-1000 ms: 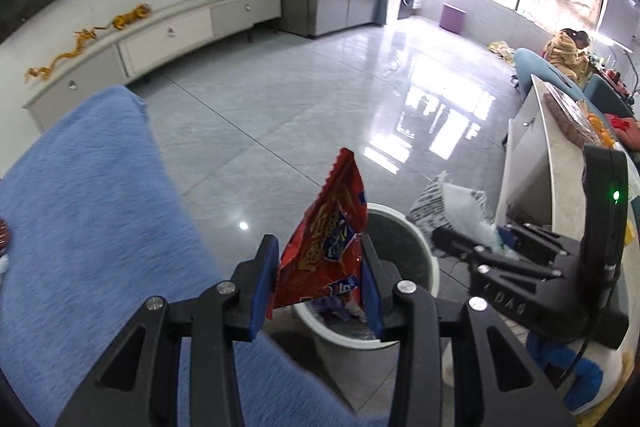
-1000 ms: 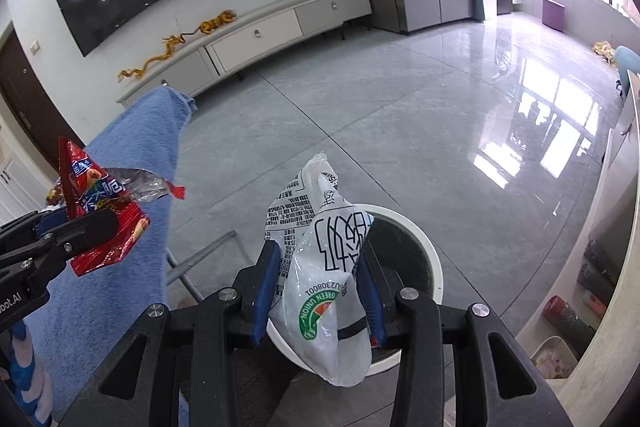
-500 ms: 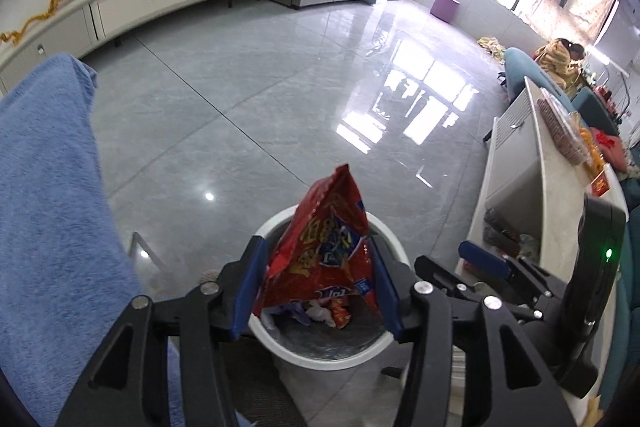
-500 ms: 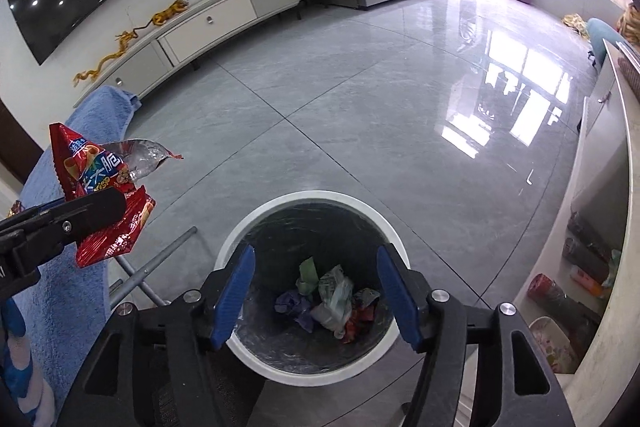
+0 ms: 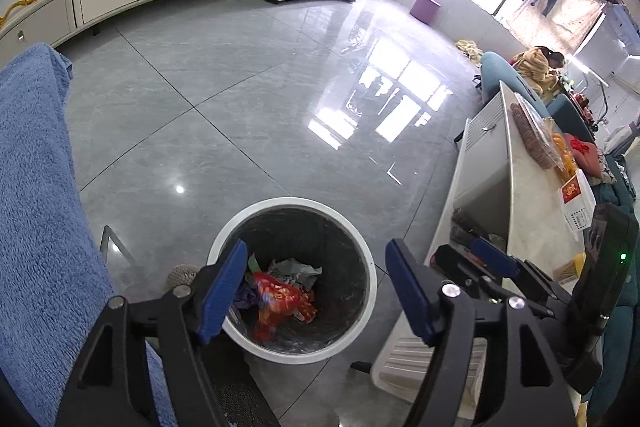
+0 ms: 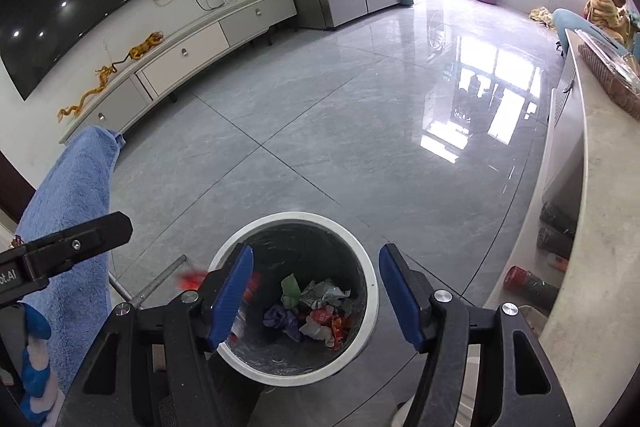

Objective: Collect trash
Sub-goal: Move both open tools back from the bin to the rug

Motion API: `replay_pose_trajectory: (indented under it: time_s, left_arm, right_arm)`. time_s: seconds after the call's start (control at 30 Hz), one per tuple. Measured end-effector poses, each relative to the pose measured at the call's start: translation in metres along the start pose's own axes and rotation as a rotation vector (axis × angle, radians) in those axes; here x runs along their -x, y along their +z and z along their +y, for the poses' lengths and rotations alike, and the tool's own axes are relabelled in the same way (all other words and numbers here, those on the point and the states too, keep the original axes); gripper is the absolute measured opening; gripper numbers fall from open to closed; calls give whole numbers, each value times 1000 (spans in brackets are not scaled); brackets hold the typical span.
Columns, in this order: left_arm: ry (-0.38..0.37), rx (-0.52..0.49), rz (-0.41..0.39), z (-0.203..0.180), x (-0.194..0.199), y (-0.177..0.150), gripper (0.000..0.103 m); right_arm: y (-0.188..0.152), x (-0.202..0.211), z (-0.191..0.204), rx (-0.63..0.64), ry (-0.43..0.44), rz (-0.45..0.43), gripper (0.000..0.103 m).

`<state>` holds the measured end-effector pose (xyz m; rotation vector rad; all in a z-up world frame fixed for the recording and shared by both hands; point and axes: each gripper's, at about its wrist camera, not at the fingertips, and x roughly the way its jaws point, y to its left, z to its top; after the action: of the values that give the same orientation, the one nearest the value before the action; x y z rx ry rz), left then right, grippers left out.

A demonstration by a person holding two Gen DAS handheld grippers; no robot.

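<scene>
A round bin with a white rim point(image 5: 296, 203) and a dark liner stands on the grey floor right below both grippers. My left gripper point(image 5: 316, 283) hangs over it with its jaws opening and nothing between the blue pads. The red snack bag point(image 5: 280, 303) is a blurred shape falling into the bin; the right wrist view shows it as a red streak point(image 6: 192, 277) at the bin's left edge. My right gripper point(image 6: 316, 287) stands open and empty above the bin's rim point(image 6: 304, 217). Crumpled wrappers and a whitish bag point(image 6: 324, 293) lie at the bottom.
A blue towel point(image 5: 36, 207) drapes over something on the left, with a metal bar point(image 6: 160, 279) beside the bin. On the right runs a pale counter point(image 5: 532, 211) with bottles point(image 6: 528, 281) under it. A person point(image 5: 536, 67) sits far right.
The right gripper opened and the white plastic bag dropped into the bin. The left gripper moved over the bin, opened, and the red snack bag fell away from its pads.
</scene>
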<state>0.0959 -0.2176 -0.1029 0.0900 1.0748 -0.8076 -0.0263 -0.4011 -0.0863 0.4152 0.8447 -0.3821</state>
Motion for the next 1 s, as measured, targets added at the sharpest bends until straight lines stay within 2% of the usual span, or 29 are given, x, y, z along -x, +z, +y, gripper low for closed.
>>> replay_pose_trajectory:
  time_s: [0.27, 0.47, 0.73, 0.83, 1.0]
  left_arm:
    - [27, -2, -62, -3, 31, -7, 71]
    - [87, 3, -123, 1, 67, -23, 71]
    - [246, -4, -249, 11, 133, -62, 71]
    - [301, 8, -296, 18, 158, -73, 74]
    - [370, 17, -367, 26, 193, -88, 76]
  right_arm:
    - [1, 28, 9, 16, -1, -50, 63]
    - [2, 50, 21, 39, 13, -89, 63]
    - [-4, 79, 37, 80, 31, -144, 65]
    - [-6, 87, 47, 95, 45, -158, 65]
    - [-12, 100, 68, 135, 82, -179, 65]
